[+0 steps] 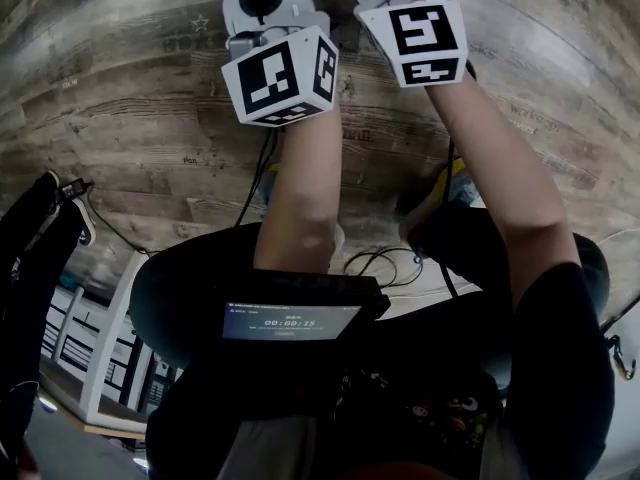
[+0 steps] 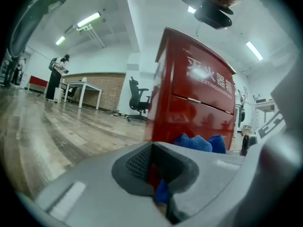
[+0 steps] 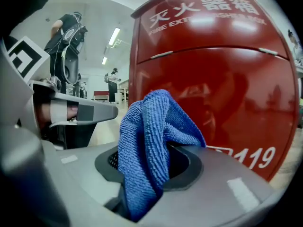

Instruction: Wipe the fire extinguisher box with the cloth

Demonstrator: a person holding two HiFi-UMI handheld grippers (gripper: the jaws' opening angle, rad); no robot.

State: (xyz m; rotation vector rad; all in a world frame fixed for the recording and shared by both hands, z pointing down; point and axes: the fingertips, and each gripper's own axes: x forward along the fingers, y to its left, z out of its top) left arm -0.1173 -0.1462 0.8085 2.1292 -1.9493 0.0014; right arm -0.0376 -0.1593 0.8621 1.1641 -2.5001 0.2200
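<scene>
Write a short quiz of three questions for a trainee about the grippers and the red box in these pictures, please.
1. What does the right gripper hold between its fingers? A. a blue cloth B. a yellow sponge C. nothing
2. Fill in: the white number low on the fire extinguisher box reads ___.
3. True or false: the fire extinguisher box is green.
Key: 1 A; 2 119; 3 false.
</scene>
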